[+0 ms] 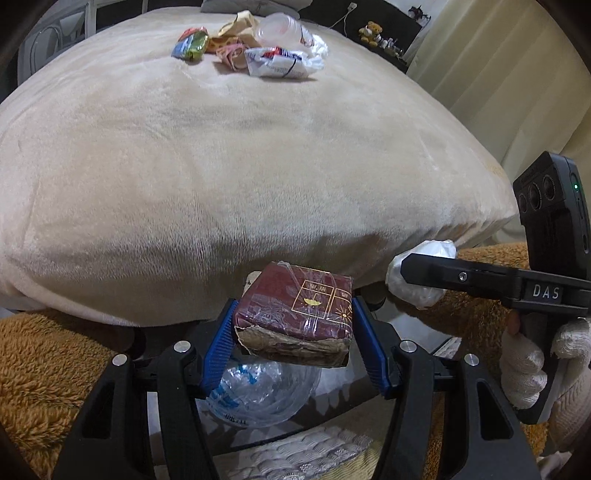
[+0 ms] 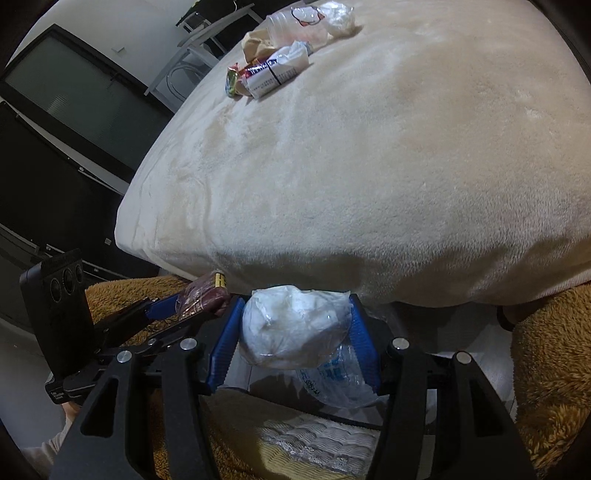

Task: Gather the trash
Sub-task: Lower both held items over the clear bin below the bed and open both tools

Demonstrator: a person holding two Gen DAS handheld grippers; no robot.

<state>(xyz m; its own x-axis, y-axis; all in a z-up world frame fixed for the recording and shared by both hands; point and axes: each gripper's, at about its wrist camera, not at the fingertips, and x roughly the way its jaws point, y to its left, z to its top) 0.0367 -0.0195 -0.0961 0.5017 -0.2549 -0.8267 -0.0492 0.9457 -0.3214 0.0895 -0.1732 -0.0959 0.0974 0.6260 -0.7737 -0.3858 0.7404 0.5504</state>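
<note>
Left claw [image 1: 293,332], ribbed blue pads clamped on a maroon, film-wrapped box [image 1: 295,314] with torn cardboard edge. Right claw [image 2: 295,332] grips a crumpled white plastic wad [image 2: 291,325]. Both tilt downward over a crushed clear bottle [image 1: 258,395], below the plush beige bed [image 1: 221,166] bearing remaining wrappers [image 1: 251,48].

We see a bed [image 1: 221,166] under a cream plush blanket [image 2: 388,166] filling most of both views. Below its near edge lies brown shaggy fabric [image 1: 44,365], and under that a quilted patterned surface [image 2: 317,439]. In the right wrist view a dark window [image 2: 74,96] sits in a pale wall, with a metal chair [image 2: 188,55] beside the bed. In the left wrist view pale curtains [image 1: 498,81] hang at right, and a teddy bear [image 1: 370,32] sits on a dark shelf [image 1: 391,26]
</note>
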